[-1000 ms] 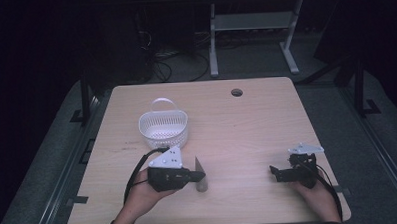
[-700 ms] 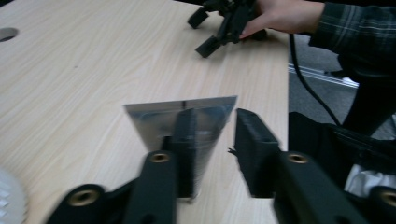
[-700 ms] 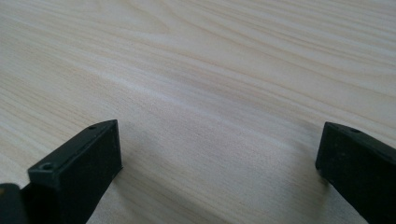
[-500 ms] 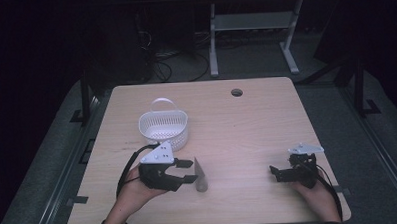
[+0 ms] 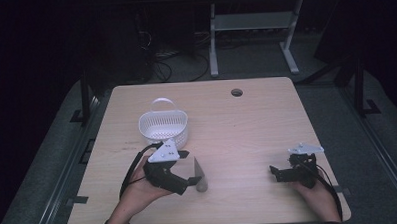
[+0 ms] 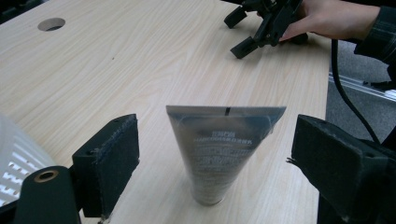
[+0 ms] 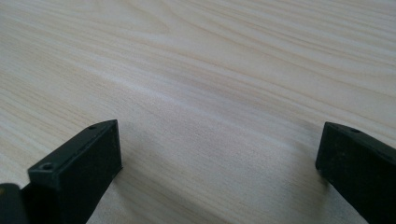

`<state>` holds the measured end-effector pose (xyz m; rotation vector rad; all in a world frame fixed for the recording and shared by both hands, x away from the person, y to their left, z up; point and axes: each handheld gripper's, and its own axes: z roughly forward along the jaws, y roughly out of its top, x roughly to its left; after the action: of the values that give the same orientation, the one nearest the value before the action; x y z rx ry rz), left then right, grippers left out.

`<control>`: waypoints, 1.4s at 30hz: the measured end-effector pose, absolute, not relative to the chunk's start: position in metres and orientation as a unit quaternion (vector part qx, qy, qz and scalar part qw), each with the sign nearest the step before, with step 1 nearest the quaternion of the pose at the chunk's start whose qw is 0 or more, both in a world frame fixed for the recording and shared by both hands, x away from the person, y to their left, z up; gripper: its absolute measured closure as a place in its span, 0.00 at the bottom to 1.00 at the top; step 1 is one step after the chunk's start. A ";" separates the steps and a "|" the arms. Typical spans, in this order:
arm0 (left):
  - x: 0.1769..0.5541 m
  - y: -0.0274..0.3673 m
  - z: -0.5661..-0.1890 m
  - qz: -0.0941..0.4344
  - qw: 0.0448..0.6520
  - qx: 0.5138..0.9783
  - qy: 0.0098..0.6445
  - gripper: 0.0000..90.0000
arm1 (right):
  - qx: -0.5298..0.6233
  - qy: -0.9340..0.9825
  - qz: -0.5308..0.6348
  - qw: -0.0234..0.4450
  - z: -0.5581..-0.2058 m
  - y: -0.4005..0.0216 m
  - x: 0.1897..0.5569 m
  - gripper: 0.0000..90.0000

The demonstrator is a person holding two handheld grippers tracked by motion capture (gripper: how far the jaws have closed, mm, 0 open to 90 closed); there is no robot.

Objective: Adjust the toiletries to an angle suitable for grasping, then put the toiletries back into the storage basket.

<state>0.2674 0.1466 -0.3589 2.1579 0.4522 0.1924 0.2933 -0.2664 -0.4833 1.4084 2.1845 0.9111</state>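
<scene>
A grey squeeze tube (image 6: 224,149) stands upright on its cap on the wooden table (image 5: 237,130), crimped end up; from above, the tube (image 5: 200,176) sits left of centre near the front. My left gripper (image 6: 224,140) is open, with a jaw on each side of the tube and a gap to both. In the high view the left gripper (image 5: 188,168) lies just left of the tube. My right gripper (image 7: 215,154) is open over bare wood, nothing between its jaws. That right gripper (image 5: 275,173) rests near the front right.
A white slotted basket (image 5: 163,124) with a handle stands just behind the left gripper, and the basket's wall (image 6: 14,154) shows at the left. A round cable hole (image 5: 237,92) lies at the table's back. The right gripper (image 6: 254,28) and its hand lie beyond the tube.
The left hand has turned and shifted a little, swinging its gripper beside the tube. The tube stays on the same spot. The right gripper has not moved.
</scene>
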 end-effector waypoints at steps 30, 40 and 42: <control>0.275 0.115 -0.371 0.069 0.437 0.880 0.174 0.16 | 0.502 0.778 0.325 0.193 -0.483 -0.266 0.293 0.00; 0.275 0.119 -0.371 0.075 0.446 0.874 0.179 0.29 | 0.502 0.778 0.325 0.193 -0.483 -0.266 0.293 0.00; 0.275 0.120 -0.370 0.074 0.446 0.874 0.179 0.32 | 0.502 0.778 0.325 0.193 -0.483 -0.266 0.293 0.00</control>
<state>0.2755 0.1200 -0.3705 2.1643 0.4422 0.1842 0.2933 -0.2664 -0.4834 1.4079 2.1845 0.9113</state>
